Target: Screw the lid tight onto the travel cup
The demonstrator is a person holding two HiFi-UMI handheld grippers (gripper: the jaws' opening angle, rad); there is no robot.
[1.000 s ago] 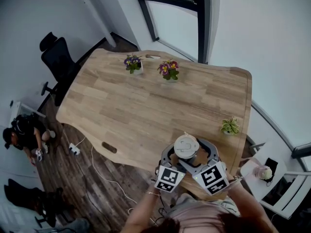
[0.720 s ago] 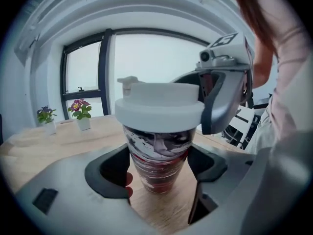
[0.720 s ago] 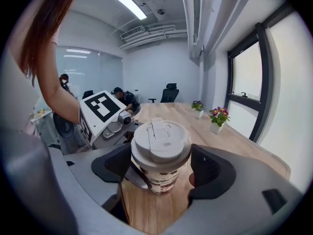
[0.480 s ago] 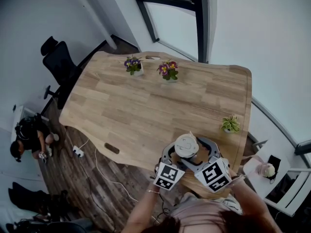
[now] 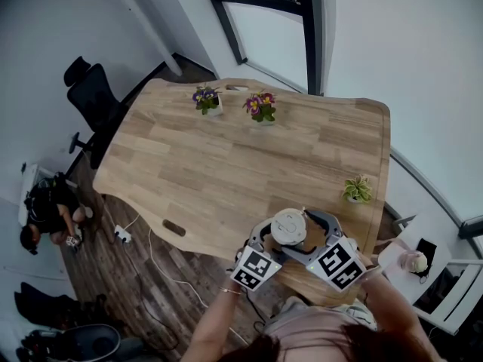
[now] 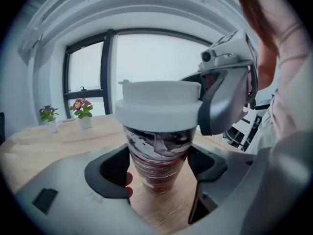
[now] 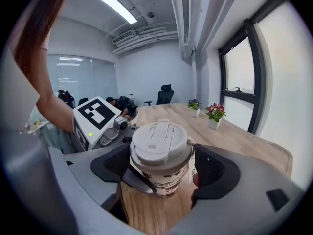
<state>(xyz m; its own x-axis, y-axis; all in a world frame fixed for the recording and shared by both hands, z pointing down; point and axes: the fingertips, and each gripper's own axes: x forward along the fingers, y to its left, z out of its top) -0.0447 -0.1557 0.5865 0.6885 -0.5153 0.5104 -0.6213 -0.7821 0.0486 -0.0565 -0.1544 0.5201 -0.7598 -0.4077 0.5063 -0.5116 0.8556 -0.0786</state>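
Left gripper (image 6: 159, 173) clamps the cup (image 6: 156, 146) body; right gripper (image 7: 162, 168) jaws are closed against the lid (image 7: 160, 138). Cup stands at the table's (image 5: 226, 164) near edge. Lid sits level on it, so seating looks done; tightness unreadable, final twist probably left.

Grey moulded left gripper (image 6: 159, 168), right gripper (image 7: 164, 173); black-white marker cubes (image 5: 251, 268); pink top (image 5: 317, 330).

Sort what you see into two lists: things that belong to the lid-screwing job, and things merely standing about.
In the job:
travel cup
lid
left gripper, shut on the cup
right gripper, shut on the lid

Standing about:
purple flower pot
second flower pot
small green plant
office chair
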